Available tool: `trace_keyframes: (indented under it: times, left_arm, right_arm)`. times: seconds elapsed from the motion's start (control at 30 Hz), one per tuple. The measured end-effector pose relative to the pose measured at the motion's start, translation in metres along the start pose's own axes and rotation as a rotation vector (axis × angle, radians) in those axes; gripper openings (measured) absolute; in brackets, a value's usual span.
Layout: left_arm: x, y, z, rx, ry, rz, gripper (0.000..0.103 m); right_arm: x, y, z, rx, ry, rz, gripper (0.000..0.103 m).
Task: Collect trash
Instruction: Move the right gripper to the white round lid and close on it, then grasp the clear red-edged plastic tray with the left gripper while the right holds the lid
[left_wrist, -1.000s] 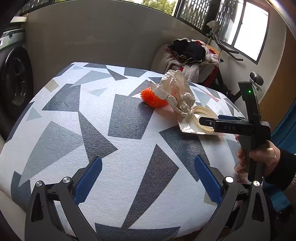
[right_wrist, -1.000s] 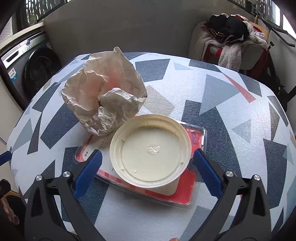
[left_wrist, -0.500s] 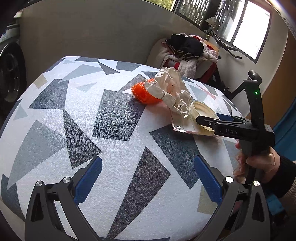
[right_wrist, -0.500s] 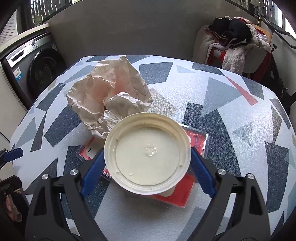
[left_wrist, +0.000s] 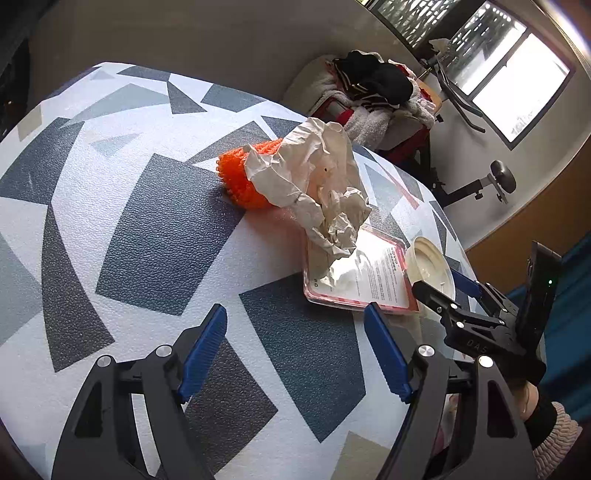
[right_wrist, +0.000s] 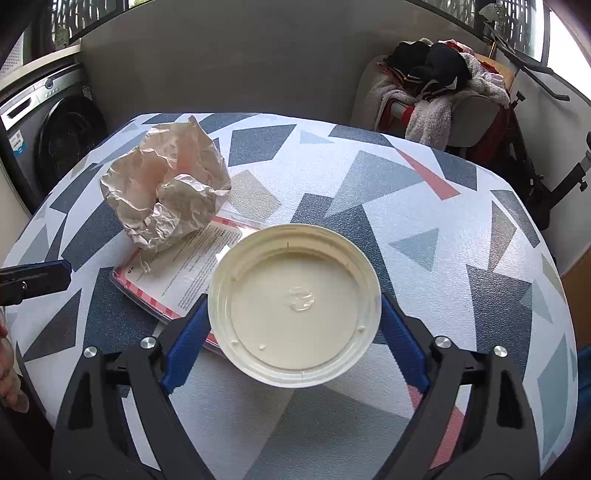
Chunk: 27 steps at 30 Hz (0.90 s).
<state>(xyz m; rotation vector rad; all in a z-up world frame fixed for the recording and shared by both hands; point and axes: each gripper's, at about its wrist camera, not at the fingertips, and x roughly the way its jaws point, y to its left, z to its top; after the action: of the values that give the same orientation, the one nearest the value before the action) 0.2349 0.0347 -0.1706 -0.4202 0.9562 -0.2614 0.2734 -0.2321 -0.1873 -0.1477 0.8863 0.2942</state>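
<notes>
Right gripper (right_wrist: 293, 334) tilted down, clamped on lid (right_wrist: 294, 305) | left gripper (left_wrist: 295, 354) tilted down, jaws apart, just closing, empty

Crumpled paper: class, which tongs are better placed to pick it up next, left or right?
Left. The left tongs are empty and face the paper. The right tongs already hold the lid.

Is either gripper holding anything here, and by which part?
The right gripper grips the cream lid across its rim, on opposite sides. The left gripper holds nothing.
</notes>
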Motion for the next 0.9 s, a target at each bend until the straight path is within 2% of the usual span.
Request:
trace_keyframes:
  times: [0.13, 0.3, 0.47, 0.57, 0.6, 0.63, 0.67, 0.9]
  left_arm:
    - [0.015, -0.001, 0.01, -0.034, 0.017, -0.049, 0.067]
    - [0.036, 0.005, 0.02, -0.139, 0.038, -0.1, 0.057]
    - [0.055, 0.0, 0.028, -0.179, 0.041, -0.171, 0.054]
    - [0.065, 0.0, 0.028, -0.22, 0.042, -0.212, 0.047]
    - [0.068, 0.0, 0.027, -0.229, 0.043, -0.219, 0.038]
    - [0.07, 0.0, 0.026, -0.231, 0.045, -0.208, 0.028]
    - [0.071, 0.0, 0.023, -0.228, 0.046, -0.193, 0.026]
    - [0.043, -0.006, 0.017, -0.133, 0.056, -0.181, 0.022]
  right_arm:
    - [0.011, 0.001, -0.01, -0.01, 0.029, -0.021, 0.087]
    - [0.013, -0.004, -0.012, 0.015, 0.034, -0.018, 0.087]
    - [0.013, -0.004, -0.012, 0.016, 0.031, -0.016, 0.087]
    - [0.013, -0.005, -0.012, 0.021, 0.03, -0.011, 0.087]
    - [0.013, -0.006, -0.012, 0.025, 0.031, -0.008, 0.087]
    - [0.013, -0.007, -0.013, 0.03, 0.031, -0.008, 0.087]
    - [0.013, -0.008, -0.013, 0.037, 0.031, -0.006, 0.087]
    - [-0.006, -0.023, -0.014, 0.14, 0.019, 0.045, 0.087]
